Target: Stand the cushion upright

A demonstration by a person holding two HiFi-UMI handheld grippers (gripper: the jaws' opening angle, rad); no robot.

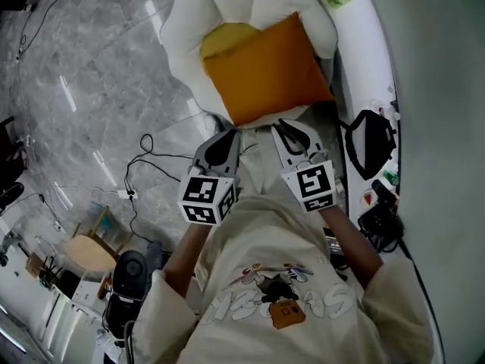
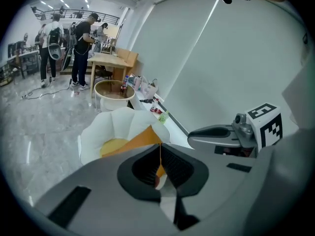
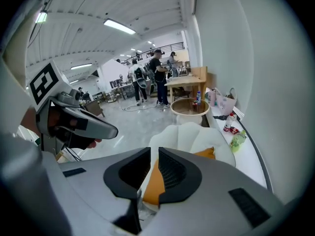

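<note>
Orange cushion (image 1: 265,67) lying flat on a chair seat, both grippers shut and empty at its near edge.

The cushion rests face-up, not upright, across the seat of a white petal-shaped chair (image 1: 189,21), covering most of the chair's yellow centre (image 1: 223,38); one corner points toward the person. The left gripper (image 1: 226,135) hangs just short of that near corner, its jaws pressed together with nothing held; only a sliver of orange shows past them in the left gripper view. The right gripper (image 1: 284,127) sits beside it, just below the cushion's near edge, jaws all but together and clear of the fabric. To the right of the chair runs a white curved surface (image 1: 371,44) carrying a black bag (image 1: 369,144). A black cable (image 1: 136,165) trails over the grey marbled floor (image 1: 91,89) on the left.
</note>
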